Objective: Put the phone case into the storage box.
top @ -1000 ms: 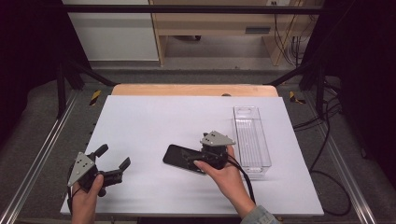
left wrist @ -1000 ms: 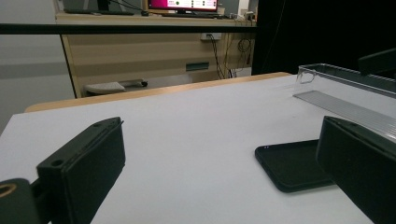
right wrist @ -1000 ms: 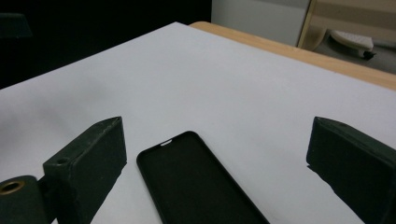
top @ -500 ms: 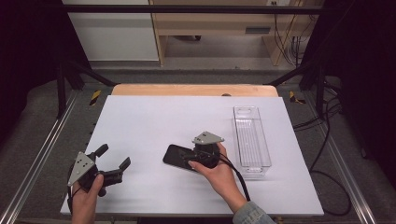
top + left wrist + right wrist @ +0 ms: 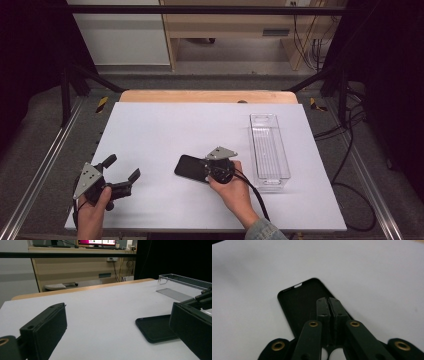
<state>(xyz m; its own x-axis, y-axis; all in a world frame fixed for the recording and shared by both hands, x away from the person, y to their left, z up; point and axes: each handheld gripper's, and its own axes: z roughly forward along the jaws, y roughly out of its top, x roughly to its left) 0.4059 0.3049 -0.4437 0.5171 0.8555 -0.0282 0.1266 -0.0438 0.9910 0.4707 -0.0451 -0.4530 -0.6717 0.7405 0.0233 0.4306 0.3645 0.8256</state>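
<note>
Left gripper point(image 5: 121, 176): it rests at the near left corner of the white table point(image 5: 165, 130), held low in the person's left hand point(image 5: 91, 215). Its jaws stand wide apart with nothing between them, as the left gripper view also shows.

Phone case point(image 5: 191, 167): a black phone case, hollow side up, lies flat on the table near the middle and towards the near edge. In the left gripper view the phone case point(image 5: 156, 328) sits ahead and to the right of that gripper, well apart from it.

Right gripper point(image 5: 207, 167): held in the person's right hand point(image 5: 234, 190), it points at the right end of the case. Its jaws have just been closing, and in the right gripper view they meet pad to pad over the near end of the phone case point(image 5: 299, 302). No wall of the case can be seen between the pads, so whether its edge is pinched is not clear.

Clear tray point(image 5: 270, 150): a long transparent tray stands just to the right of the right hand, with nothing in it.

Step in hand: taking hold of the case at its right end, by my reading.

Next move: a small lift would test the hold. If the case stays flat, the jaws need to reopen and take the rim. The tray looks like the likely place for the case.
</note>
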